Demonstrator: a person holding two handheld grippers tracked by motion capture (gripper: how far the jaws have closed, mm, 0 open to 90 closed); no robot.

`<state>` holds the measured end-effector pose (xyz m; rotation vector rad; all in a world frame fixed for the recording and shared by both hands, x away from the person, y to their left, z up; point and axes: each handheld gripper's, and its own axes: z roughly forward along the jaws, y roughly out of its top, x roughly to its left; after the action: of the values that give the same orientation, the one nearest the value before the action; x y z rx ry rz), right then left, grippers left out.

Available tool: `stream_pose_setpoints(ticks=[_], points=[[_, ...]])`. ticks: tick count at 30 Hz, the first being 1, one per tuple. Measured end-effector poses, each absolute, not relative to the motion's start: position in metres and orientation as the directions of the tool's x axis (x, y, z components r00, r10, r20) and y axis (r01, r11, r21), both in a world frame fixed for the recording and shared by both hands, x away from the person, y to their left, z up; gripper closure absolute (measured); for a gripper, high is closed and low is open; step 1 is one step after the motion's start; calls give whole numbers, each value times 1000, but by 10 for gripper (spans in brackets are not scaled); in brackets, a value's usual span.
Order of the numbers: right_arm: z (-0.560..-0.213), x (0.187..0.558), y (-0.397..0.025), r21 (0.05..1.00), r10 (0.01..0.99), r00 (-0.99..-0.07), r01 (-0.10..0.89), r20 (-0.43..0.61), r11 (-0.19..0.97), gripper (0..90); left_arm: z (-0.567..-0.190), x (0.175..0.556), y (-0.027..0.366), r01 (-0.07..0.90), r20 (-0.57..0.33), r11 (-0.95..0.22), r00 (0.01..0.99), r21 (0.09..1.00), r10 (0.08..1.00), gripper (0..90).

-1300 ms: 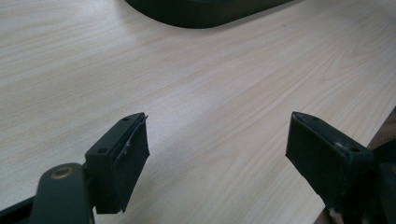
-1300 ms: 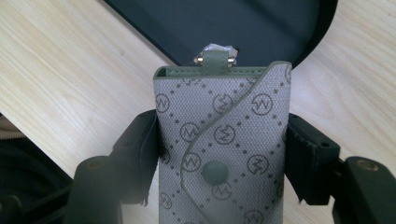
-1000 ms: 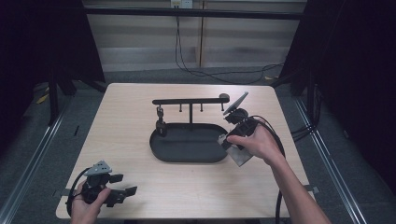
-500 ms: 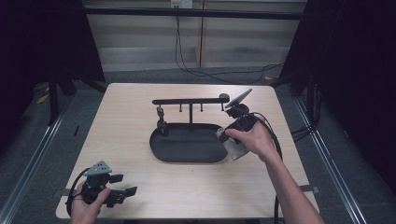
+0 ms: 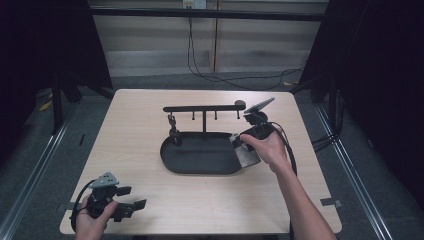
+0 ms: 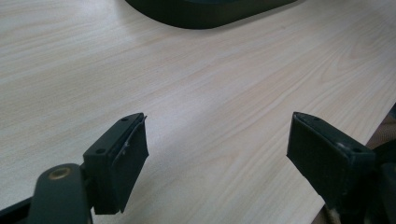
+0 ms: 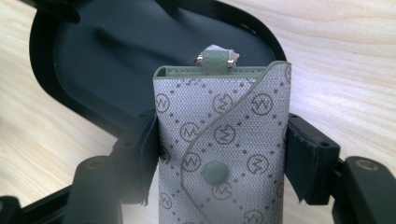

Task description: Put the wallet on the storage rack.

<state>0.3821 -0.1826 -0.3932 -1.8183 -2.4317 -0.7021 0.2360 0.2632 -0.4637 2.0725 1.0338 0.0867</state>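
A grey monogrammed key pouch [image 7: 223, 154] stands clamped between the jaws of the right gripper [image 7: 219, 161], its long axis running straight out ahead, snap button facing the camera and a small metal-tipped tab at the far end. Just beyond that end lies the black oval tray [image 7: 93, 60] with its hook rail [image 5: 202, 108]. The left gripper [image 6: 219, 154], jaws spread and empty, rests well apart over bare table [image 6: 224, 84], making the right hand [image 5: 267, 150] the nearer.
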Motion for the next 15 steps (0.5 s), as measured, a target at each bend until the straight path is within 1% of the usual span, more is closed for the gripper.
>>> stream_pose_setpoints(ticks=[3, 15], points=[[-397, 385, -183, 354, 905, -304, 915, 296, 192, 343, -464, 236, 264, 647, -285, -333, 660, 686, 695, 201], [-411, 394, -188, 386, 913, -212, 920, 349, 66, 343, -464, 236, 264, 648, -285, -330, 657, 687, 698, 201]])
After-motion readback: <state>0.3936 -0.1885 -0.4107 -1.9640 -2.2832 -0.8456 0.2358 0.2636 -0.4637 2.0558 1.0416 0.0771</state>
